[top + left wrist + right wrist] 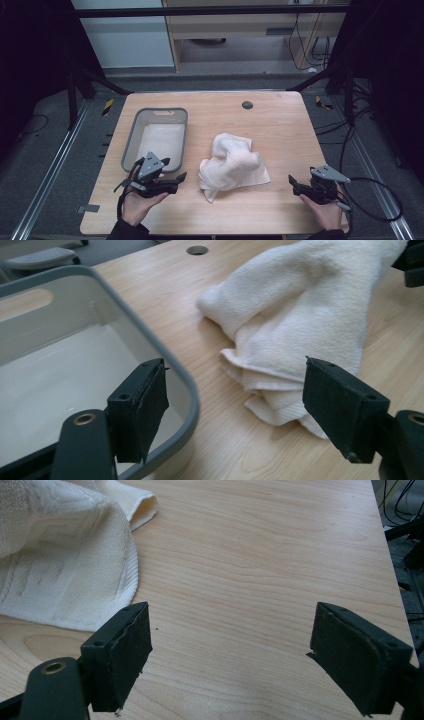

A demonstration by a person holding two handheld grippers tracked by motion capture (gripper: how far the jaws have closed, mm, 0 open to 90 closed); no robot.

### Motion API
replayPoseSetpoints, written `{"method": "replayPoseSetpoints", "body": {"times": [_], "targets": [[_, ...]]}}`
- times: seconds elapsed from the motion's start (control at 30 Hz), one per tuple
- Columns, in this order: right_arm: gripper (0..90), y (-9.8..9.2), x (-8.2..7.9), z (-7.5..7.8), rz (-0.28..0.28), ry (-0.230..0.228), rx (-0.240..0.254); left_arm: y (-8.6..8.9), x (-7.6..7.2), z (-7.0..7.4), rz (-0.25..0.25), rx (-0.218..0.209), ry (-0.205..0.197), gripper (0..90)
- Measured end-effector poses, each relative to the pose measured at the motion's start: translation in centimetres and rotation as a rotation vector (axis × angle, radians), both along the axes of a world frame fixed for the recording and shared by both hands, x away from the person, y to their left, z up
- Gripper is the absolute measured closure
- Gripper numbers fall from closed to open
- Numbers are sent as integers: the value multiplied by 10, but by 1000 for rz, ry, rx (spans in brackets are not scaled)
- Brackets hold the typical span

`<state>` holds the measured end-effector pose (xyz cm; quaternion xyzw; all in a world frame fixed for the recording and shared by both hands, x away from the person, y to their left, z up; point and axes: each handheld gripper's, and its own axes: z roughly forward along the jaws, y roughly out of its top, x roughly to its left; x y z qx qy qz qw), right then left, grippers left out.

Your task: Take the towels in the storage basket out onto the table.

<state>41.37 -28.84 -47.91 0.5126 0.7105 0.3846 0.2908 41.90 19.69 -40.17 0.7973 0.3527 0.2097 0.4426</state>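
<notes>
Towel [231, 162] crumpled between left tool [176, 180] and right tool [292, 181], both wide open, holding nothing

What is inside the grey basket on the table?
The grey basket holds nothing visible: the high view shows its pale bare floor. Its near corner is covered by the left tongs, so that part cannot be checked. The white towel lies outside, on the table.
</notes>
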Motion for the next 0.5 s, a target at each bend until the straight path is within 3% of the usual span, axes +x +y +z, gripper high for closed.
{"method": "replayPoseSetpoints", "body": {"times": [0.3, 0.5], "targets": [[156, 1, 0, -1, 8, 2, -3, 42, -8, -10, 121, -35, -21, 259], [147, 1, -1, -2, 7, 13, 4, 56, -9, -14, 153, -46, -31, 265]]}}
